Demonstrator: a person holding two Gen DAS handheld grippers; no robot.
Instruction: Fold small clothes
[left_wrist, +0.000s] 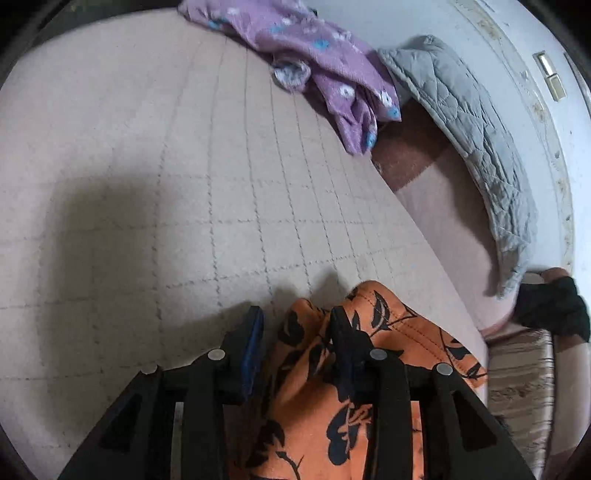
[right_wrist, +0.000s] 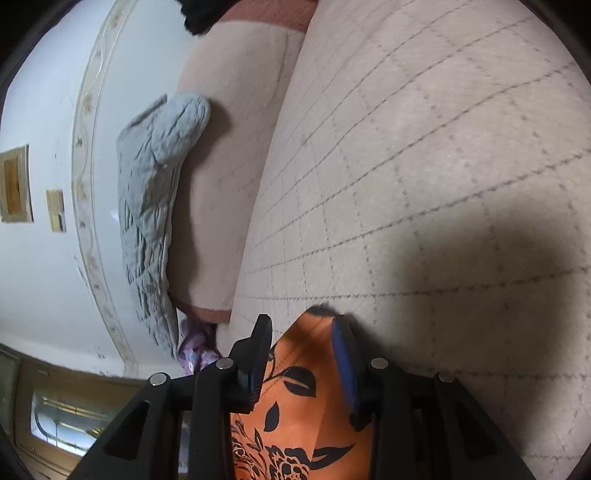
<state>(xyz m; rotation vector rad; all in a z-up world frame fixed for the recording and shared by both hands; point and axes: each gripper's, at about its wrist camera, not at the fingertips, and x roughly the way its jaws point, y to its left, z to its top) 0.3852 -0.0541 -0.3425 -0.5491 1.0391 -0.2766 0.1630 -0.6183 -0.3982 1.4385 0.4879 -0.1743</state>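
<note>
Left wrist: left gripper (left_wrist: 295, 325) half open, orange cloth (left_wrist: 388, 325) between its jaws, grip uncertain. Right gripper (right_wrist: 304, 339) likewise, cloth (right_wrist: 295, 406) trailing back beneath both.

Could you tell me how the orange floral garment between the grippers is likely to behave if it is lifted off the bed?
The orange floral garment is probably floppy: it bunches into soft folds between the left gripper's fingers. It likely weighs little, since it looks like thin fabric, creased in the right gripper. Lifted by both grippers, I expect its middle to sag and the free edges to hang.
</note>
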